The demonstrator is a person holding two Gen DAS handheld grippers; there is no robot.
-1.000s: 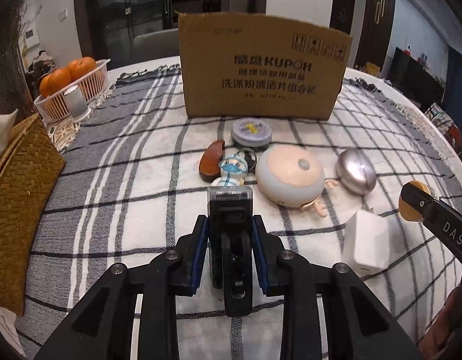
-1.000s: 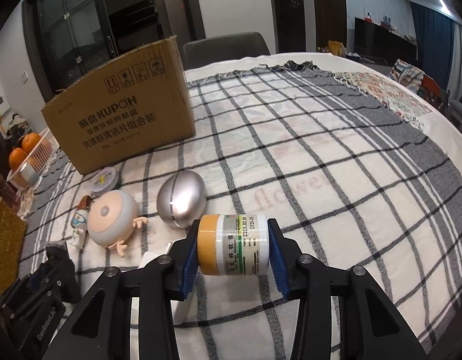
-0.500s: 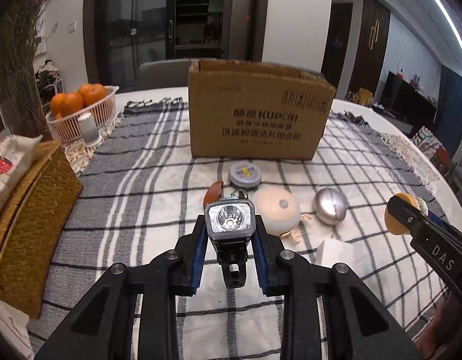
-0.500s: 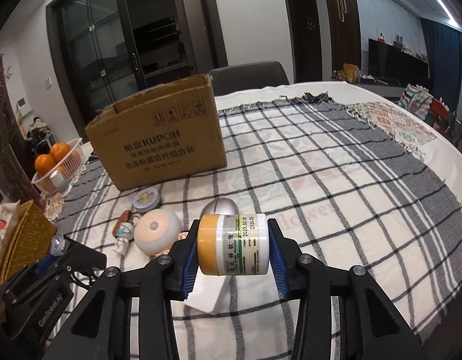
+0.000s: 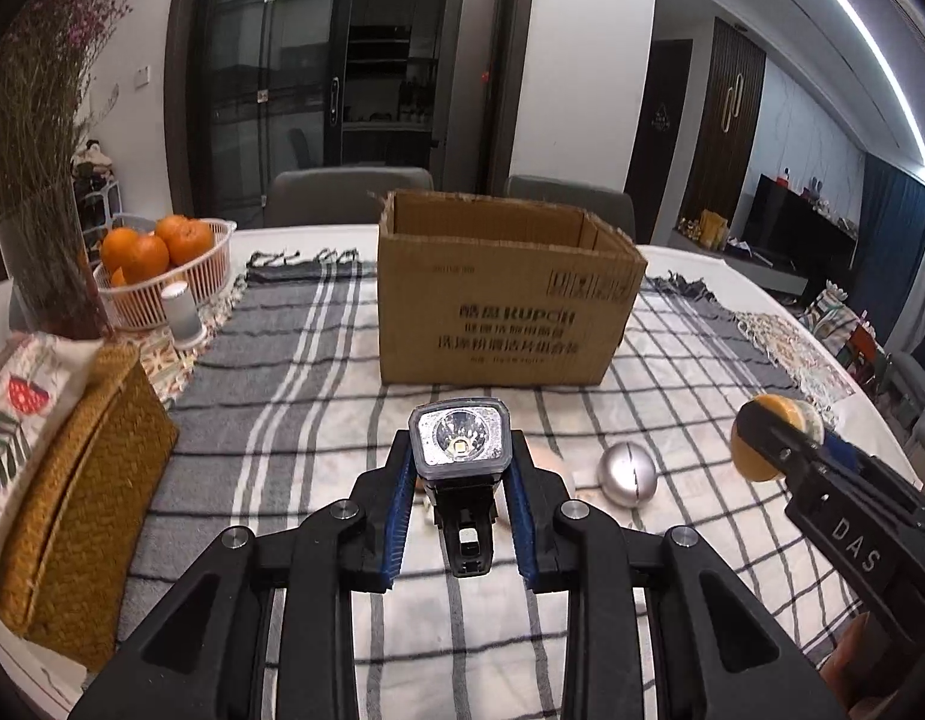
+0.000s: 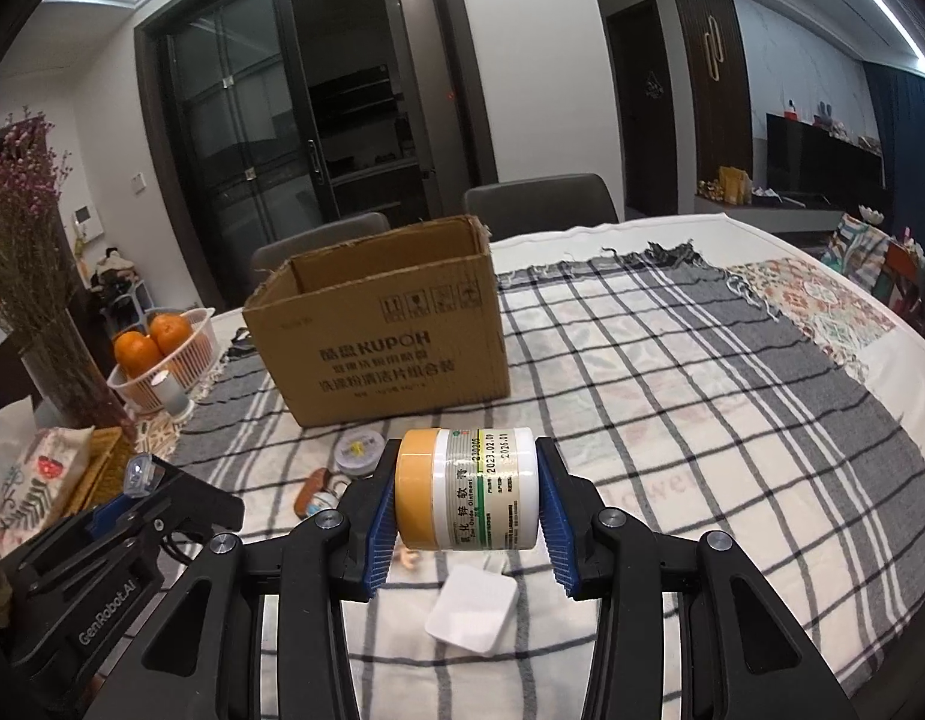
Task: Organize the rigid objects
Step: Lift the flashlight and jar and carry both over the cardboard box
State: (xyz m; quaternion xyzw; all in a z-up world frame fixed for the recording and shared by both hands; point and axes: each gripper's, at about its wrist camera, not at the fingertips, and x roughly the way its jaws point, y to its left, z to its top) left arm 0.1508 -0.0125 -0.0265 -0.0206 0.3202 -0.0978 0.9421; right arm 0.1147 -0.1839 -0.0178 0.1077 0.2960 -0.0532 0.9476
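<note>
Two wrist fisheye views, close above worktop, facing forward-down; both share cardboard box, checked cloth.

A round table carries a grey-and-white checked cloth. On the cloth, straight beyond the fingers, stands an open cardboard box. Between box and fingers lie a round tin, a small figurine and a silver egg-shaped thing; a white square block lies just below the right fingers. Far left stand a white basket of oranges, a small white cylinder and a woven box.
</note>
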